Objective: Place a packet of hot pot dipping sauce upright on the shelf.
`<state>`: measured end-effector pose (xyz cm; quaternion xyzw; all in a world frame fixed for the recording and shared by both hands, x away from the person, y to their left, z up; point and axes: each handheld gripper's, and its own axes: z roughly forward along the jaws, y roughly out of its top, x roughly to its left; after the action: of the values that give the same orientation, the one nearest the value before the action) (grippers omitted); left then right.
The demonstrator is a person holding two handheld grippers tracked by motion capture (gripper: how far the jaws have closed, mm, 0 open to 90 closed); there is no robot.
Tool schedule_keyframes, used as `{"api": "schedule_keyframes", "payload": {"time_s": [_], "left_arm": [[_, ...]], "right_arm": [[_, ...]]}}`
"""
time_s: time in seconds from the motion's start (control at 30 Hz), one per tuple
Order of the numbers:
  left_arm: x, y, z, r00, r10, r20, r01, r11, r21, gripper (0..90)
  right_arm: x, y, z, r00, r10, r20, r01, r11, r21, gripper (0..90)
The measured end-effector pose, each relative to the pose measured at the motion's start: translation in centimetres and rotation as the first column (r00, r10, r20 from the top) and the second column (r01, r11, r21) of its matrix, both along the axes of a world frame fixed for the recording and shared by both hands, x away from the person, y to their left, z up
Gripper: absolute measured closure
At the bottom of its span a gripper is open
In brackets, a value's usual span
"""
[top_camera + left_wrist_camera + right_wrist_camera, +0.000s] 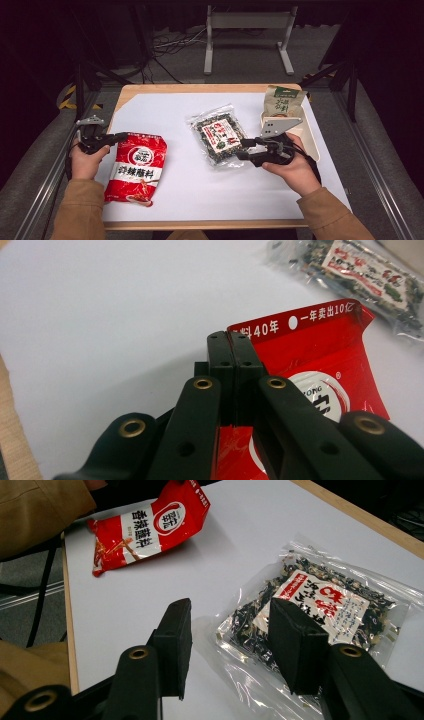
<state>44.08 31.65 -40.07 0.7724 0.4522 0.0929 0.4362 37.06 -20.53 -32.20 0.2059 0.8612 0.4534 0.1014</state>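
Observation:
A red snack packet [135, 167] with white lettering lies at the table's left. My left gripper [120, 137] is shut on its top left corner. In the left gripper view the jaws [234, 347] are pressed together with the red packet [320, 355] pinched between them, its top edge raised. A clear packet of dark dried food [218, 134] with a red and white label lies mid-table. My right gripper [245, 149] is open at its right edge. In the right gripper view the jaws [232, 645] stand wide apart over a corner of the clear packet [320, 605].
A tan and green packet [284, 102] stands in a white tray [312, 142] at the back right. White paper [165, 112] covers the wooden table. The person's tan sleeve [40, 510] and the red packet [150, 525] lie beyond the right gripper.

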Motion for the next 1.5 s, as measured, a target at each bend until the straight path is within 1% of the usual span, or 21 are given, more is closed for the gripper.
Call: {"api": "schedule_keyframes", "payload": {"time_s": [0.17,0.37,0.4,0.43,0.47,0.5,0.53,0.6,0.67,0.77,0.83,0.9,0.93,0.97,1.1,1.17,1.2,1.27,1.3,1.37,1.5], "left_arm": [[-1.2,-0.6,2.1,0.9983,-0.018,0.056,0.018,0.9998,-0.009,89.7],[-3.0,-1.8,4.7,0.9891,-0.041,0.141,0.040,0.9992,0.007,89.7],[-3.0,-1.8,4.7,0.9891,-0.041,0.141,0.040,0.9992,0.007,89.7],[-3.7,-2.0,5.5,0.9846,-0.057,0.166,0.057,0.9984,0.007,89.7],[-3.7,-2.0,5.5,0.9846,-0.057,0.166,0.057,0.9984,0.007,89.7],[-4.2,-2.3,6.1,0.9799,-0.083,0.182,0.086,0.9963,-0.008,89.7],[-4.2,-2.3,6.1,0.9799,-0.083,0.182,0.086,0.9963,-0.008,89.7],[-4.8,-2.5,6.7,0.9733,-0.112,0.201,0.123,0.9914,-0.045,89.7],[-5.5,-2.8,7.4,0.9664,-0.136,0.218,0.149,0.9880,-0.043,89.8],[-6.4,-2.9,8.1,0.9593,-0.146,0.242,0.162,0.9856,-0.049,89.7],[-6.7,-3.0,8.3,0.9574,-0.145,0.250,0.163,0.9853,-0.051,89.8],[-7.4,-3.1,8.8,0.9516,-0.142,0.272,0.157,0.9871,-0.032,89.7],[-8.0,-3.2,9.2,0.9460,-0.147,0.289,0.159,0.9870,-0.020,89.8],[-8.0,-3.2,9.2,0.9460,-0.147,0.289,0.159,0.9870,-0.020,89.7],[-8.9,-3.1,9.6,0.9303,-0.174,0.323,0.197,0.9797,-0.039,89.8],[-9.4,-3.2,9.9,0.9252,-0.184,0.332,0.209,0.9771,-0.042,89.8],[-9.4,-3.2,9.9,0.9252,-0.184,0.332,0.209,0.9771,-0.042,89.8],[-9.9,-3.5,10.3,0.9152,-0.199,0.351,0.228,0.9727,-0.043,89.8],[-10.1,-3.7,10.6,0.9113,-0.202,0.359,0.229,0.9730,-0.032,89.8],[-10.9,-4.6,11.3,0.9010,-0.219,0.375,0.231,0.9729,0.013,89.8],[-11.8,-6.0,12.2,0.8795,-0.256,0.401,0.255,0.9653,0.059,89.8]], "right_arm": [[-0.2,0.6,0.4,0.9994,-0.029,0.019,0.030,1.000,-0.005,51.5],[-0.5,1.4,0.9,0.9990,-0.041,0.018,0.041,0.999,-0.004,51.9],[-0.6,1.6,1.0,0.9991,-0.039,0.018,0.039,0.999,-0.002,51.9],[-0.7,1.8,1.1,0.9992,-0.036,0.019,0.036,0.999,-0.002,51.9],[-0.7,2.0,1.1,0.9993,-0.033,0.016,0.033,0.999,0.000,52.2],[-0.8,2.1,1.2,0.9995,-0.028,0.016,0.029,1.000,-0.002,52.4],[-0.9,2.3,1.3,0.9995,-0.028,0.018,0.028,1.000,-0.004,52.5],[-1.0,2.7,1.4,0.9995,-0.022,0.021,0.023,1.000,-0.006,52.4],[-1.2,3.0,1.6,0.9997,-0.018,0.018,0.018,1.000,-0.001,52.4],[-1.4,3.6,1.8,0.9998,-0.001,0.019,0.001,1.000,0.005,52.4],[-1.5,3.8,1.8,0.9999,0.006,0.016,-0.006,1.000,0.009,52.4],[-1.6,4.2,1.9,0.9995,0.026,0.018,-0.026,1.000,0.014,52.1],[-1.8,4.8,2.0,0.9986,0.049,0.018,-0.049,0.999,0.019,51.8],[-1.8,4.8,2.0,0.9986,0.049,0.018,-0.049,0.999,0.019,51.8],[-1.9,5.7,2.0,0.9967,0.079,0.022,-0.079,0.997,0.017,51.4],[-1.8,5.9,2.0,0.9961,0.085,0.024,-0.086,0.996,0.023,51.4],[-1.8,6.0,2.0,0.9959,0.087,0.026,-0.088,0.996,0.022,51.4],[-1.8,6.1,2.0,0.9955,0.091,0.026,-0.092,0.995,0.027,51.3],[-1.8,6.2,2.0,0.9955,0.092,0.022,-0.093,0.995,0.030,51.2],[-1.7,6.4,2.0,0.9948,0.098,0.028,-0.099,0.995,0.032,51.1],[-1.5,6.8,1.7,0.9940,0.106,0.026,-0.107,0.994,0.014,50.0]]}}
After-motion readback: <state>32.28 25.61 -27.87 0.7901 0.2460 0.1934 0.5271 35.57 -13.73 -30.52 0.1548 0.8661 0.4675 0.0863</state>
